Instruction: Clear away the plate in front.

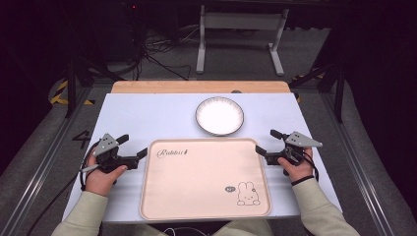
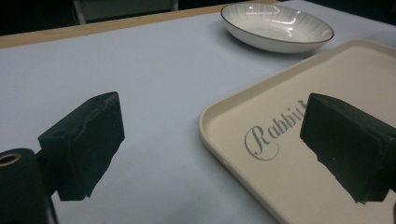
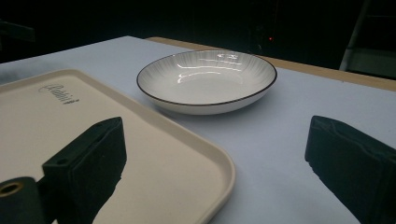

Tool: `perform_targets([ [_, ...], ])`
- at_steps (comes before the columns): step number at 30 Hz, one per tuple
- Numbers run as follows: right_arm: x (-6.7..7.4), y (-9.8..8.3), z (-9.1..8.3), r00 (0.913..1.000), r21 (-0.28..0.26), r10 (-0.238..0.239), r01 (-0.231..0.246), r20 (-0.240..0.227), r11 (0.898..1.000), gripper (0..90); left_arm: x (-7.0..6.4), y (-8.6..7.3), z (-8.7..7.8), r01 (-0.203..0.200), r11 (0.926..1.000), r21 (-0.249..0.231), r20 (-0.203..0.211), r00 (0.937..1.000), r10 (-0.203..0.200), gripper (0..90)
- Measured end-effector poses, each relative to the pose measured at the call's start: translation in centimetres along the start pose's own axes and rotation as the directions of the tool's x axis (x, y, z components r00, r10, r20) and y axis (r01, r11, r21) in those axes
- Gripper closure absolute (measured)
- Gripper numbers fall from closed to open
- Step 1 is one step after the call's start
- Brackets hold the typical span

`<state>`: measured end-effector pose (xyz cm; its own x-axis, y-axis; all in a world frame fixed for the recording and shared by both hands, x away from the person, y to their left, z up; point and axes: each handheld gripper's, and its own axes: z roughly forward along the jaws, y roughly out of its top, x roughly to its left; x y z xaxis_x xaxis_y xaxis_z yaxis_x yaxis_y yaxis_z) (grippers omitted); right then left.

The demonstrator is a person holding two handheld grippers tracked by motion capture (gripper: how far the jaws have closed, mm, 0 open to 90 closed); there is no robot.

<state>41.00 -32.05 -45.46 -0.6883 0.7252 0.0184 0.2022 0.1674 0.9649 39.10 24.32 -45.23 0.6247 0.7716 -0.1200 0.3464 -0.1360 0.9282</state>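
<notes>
Both grippers idle beside an empty tray

We hold the left gripper (image 1: 129,148) at the beige rabbit tray's (image 1: 162,206) 9 o'clock and the right gripper (image 1: 268,143) at its 3 o'clock, jaws of both spread apart, gripping nothing. The white ribbed plate (image 1: 219,115) sits at 12 o'clock, just beyond the tray; pinching its sloped rim could tip it.
</notes>
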Motion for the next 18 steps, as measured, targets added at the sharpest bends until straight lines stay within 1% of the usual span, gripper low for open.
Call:
perform_targets([
  [1, 0.0, 0.0, 0.0, 1.0, 0.001, 0.005, -0.005, 0.001, 1.0, 5.9, 0.0, 0.2, 0.0, 0.007, 1.0, -0.002, 0.008, 0.9999, -0.007, 7.1],
  [2, -0.1, 0.0, 0.0, 1.0, 0.001, 0.005, -0.005, -0.001, 1.0, 5.9, -0.1, 0.4, 0.0, 0.006, 1.0, 0.003, 0.014, 0.9999, -0.006, 7.5],
  [4, -0.1, 0.0, 0.0, 1.0, 0.001, 0.01, -0.01, -0.002, 1.0, 6.0, -0.4, 0.9, 0.2, -0.018, 0.9997, 0.018, 0.032, 0.9993, 0.017, 8.7],
  [5, -0.1, 0.0, 0.0, 0.9999, 0.002, 0.012, -0.012, -0.001, 1.0, 6.0, -0.5, 1.2, 0.2, -0.034, 0.999, 0.031, 0.03, 0.999, 0.033, 8.6],
  [7, -0.1, 0.0, 0.0, 0.9999, 0.001, 0.013, -0.013, -0.001, 1.0, 6.0, -0.7, 1.9, 0.2, -0.044, 0.9983, 0.038, 0.03, 0.9986, 0.043, 9.9],
  [9, -0.1, 0.0, 0.0, 0.9999, -0.001, 0.016, -0.016, 0.0, 1.0, 6.0, -0.7, 2.7, 0.2, -0.014, 0.9992, 0.037, 0.048, 0.9988, 0.013, 12.7],
  [11, -0.2, 0.0, 0.0, 0.9998, -0.002, 0.022, -0.022, 0.001, 1.0, 6.1, -0.7, 3.6, 0.6, -0.002, 0.9996, 0.027, 0.064, 0.9979, 0.0, 14.5],
  [12, -0.2, 0.0, 0.0, 0.9997, -0.002, 0.025, -0.025, -0.001, 1.0, 6.2, -0.8, 3.9, 0.8, -0.004, 0.9996, 0.028, 0.066, 0.9978, 0.002, 14.9],
  [15, -0.2, 0.0, 0.0, 0.9997, -0.001, 0.024, -0.024, -0.003, 1.0, 6.5, -1.4, 5.5, 2.5, -0.028, 0.9991, 0.03, 0.087, 0.9959, 0.026, 13.8],
  [16, -0.2, 0.0, 0.0, 0.9997, 0.001, 0.024, -0.024, -0.003, 1.0, 6.5, -1.6, 5.9, 3.1, -0.052, 0.9977, 0.042, 0.094, 0.9944, 0.048, 12.9],
  [17, -0.2, 0.0, 0.0, 0.9997, 0.002, 0.024, -0.024, -0.004, 1.0, 6.5, -1.8, 6.2, 3.9, -0.064, 0.9968, 0.049, 0.107, 0.9926, 0.058, 11.7],
  [18, -0.3, 0.0, 0.0, 0.9997, 0.001, 0.025, -0.025, -0.005, 1.0, 6.5, -1.9, 6.5, 4.6, -0.08, 0.9953, 0.054, 0.11, 0.9912, 0.074, 10.8],
])
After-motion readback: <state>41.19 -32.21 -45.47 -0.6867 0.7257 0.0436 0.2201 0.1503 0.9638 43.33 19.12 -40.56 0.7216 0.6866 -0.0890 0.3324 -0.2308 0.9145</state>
